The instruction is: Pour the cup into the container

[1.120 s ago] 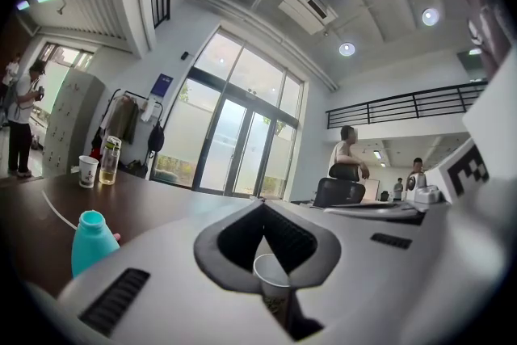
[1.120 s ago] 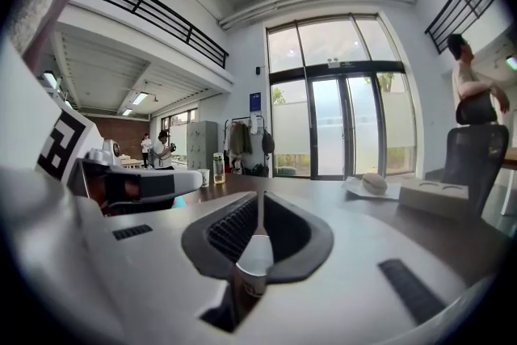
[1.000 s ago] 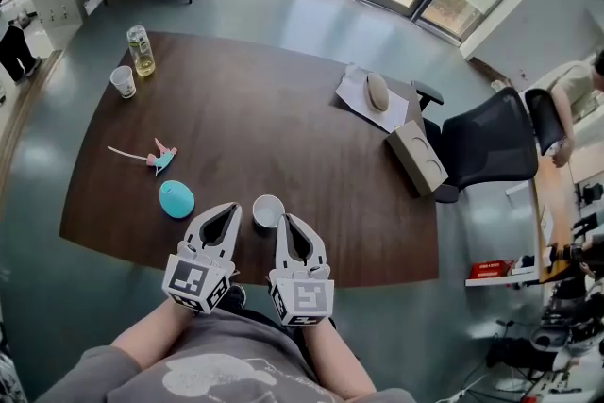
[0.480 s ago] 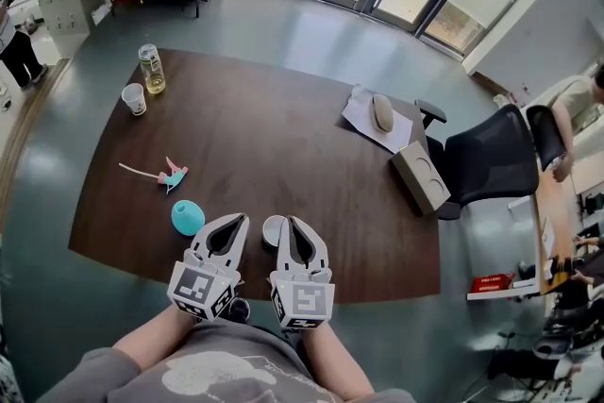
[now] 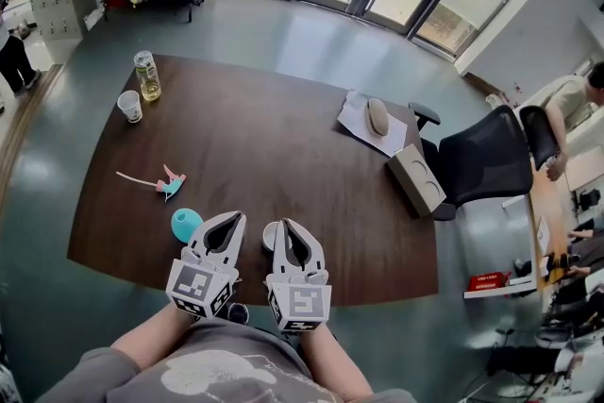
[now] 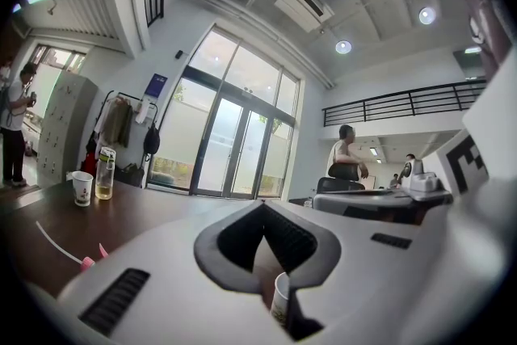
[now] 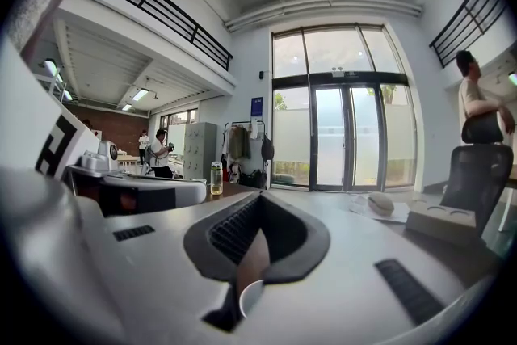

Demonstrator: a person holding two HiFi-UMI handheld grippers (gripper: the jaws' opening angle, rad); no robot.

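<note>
Left tool [image 5: 234,217]: jaws closed, empty, just left of cup [image 5: 270,236].
Right tool [image 5: 284,224]: jaws closed, empty, just right of cup.

Small white cup [image 5: 271,234], upright near the brown table's [image 5: 283,146] front edge.

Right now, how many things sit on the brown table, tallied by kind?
Cups: 2
Bottle: 1
Teal round object: 1
Small pink-and-teal item: 1
Paper sheet: 1
Beige oval object: 1
Cardboard box: 1
Total: 8
</note>
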